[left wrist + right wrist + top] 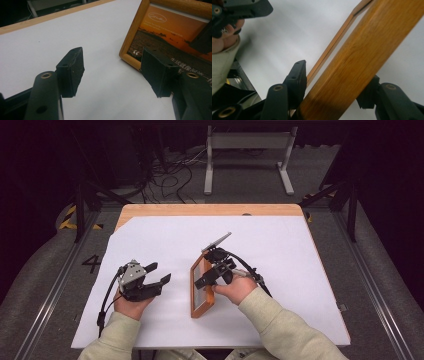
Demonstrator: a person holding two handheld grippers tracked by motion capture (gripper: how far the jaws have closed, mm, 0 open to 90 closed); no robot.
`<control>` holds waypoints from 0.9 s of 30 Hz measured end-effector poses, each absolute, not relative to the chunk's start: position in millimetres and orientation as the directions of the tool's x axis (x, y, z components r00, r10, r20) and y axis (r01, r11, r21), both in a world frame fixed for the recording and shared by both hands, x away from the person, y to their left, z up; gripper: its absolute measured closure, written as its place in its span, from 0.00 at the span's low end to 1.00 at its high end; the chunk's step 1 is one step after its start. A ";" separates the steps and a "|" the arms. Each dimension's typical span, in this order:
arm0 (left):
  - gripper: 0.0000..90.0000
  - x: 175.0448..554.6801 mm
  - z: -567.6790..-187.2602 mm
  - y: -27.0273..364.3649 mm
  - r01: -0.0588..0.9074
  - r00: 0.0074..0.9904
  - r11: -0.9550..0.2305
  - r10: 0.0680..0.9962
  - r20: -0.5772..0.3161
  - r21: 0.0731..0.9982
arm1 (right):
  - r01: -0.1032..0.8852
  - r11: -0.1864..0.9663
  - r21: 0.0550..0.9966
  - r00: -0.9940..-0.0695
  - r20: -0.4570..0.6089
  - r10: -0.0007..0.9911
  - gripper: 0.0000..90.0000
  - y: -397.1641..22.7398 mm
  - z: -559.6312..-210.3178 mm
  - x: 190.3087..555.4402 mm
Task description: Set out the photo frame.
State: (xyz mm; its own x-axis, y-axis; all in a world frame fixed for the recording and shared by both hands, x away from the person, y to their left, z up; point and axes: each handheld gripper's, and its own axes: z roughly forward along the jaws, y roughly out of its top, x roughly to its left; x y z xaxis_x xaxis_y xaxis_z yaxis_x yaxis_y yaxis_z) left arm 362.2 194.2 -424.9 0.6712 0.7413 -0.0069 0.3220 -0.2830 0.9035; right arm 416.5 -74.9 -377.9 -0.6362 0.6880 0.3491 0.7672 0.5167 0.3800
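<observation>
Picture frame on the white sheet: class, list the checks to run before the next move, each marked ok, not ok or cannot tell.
1. Right tool straddles the frame rail: ok.
2. Both pads pressing on the wood: cannot tell.
3. Left tool open with nothing between its jaws: ok.
4. Left tool apart from the frame: ok.
5. Frame tilted up on one long edge on the sheet: ok.

Open white sheet [165, 240] around picture frame [199, 307]

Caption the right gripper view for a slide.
Right claw straddling the wooden picture frame rail above the white table, left claw at the upper corner.
</observation>
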 end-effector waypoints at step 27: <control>0.39 361.7 -425.5 195.3 0.318 0.669 -0.279 0.743 -0.006 0.906 | 0.657 0.667 0.352 -0.753 0.267 0.601 0.79 -84.6 -349.8 417.3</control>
